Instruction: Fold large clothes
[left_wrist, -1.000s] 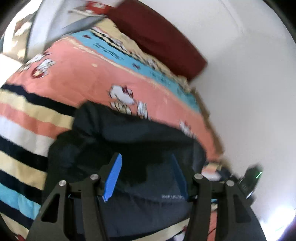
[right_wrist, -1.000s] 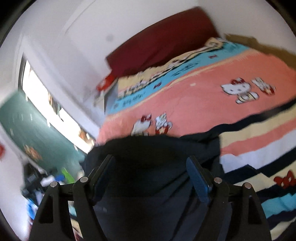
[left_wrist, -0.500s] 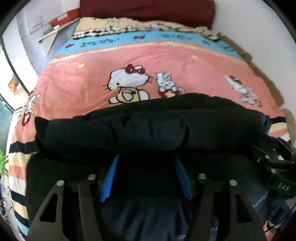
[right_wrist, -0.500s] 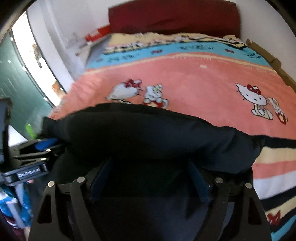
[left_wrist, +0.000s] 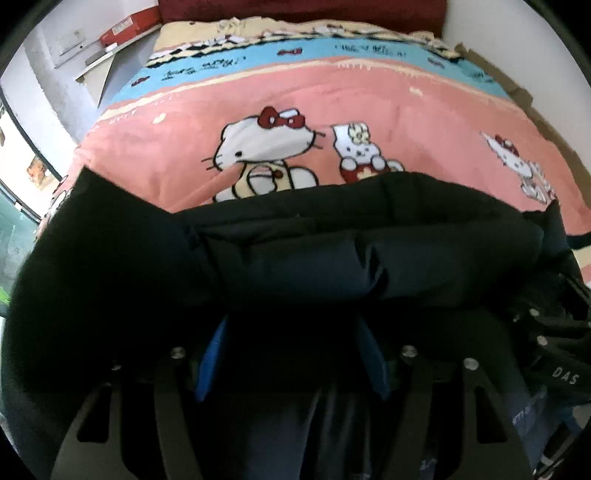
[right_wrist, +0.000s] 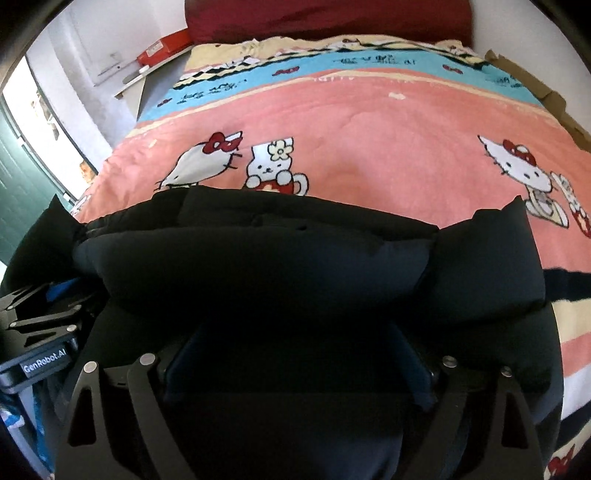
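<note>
The black padded jacket (left_wrist: 303, 266) lies folded, long axis crosswise on the bedspread (left_wrist: 369, 122).

Daylight enters from the bright window opening (right_wrist: 22, 122) at the left edge of both wrist views; that patch is blown out, no detail. The pink cartoon-print cotton bedspread (left_wrist: 369, 118) is evenly lit and sharp in mid-frame, its print softening toward the far edge. The bulky black padded garment (right_wrist: 258, 266) reads badly underexposed: folds merge into near-solid shadow, and the fingers beneath it are barely separable. Strong fisheye bowing with black vignette corners. Slight blur at lower frame edges.
</note>
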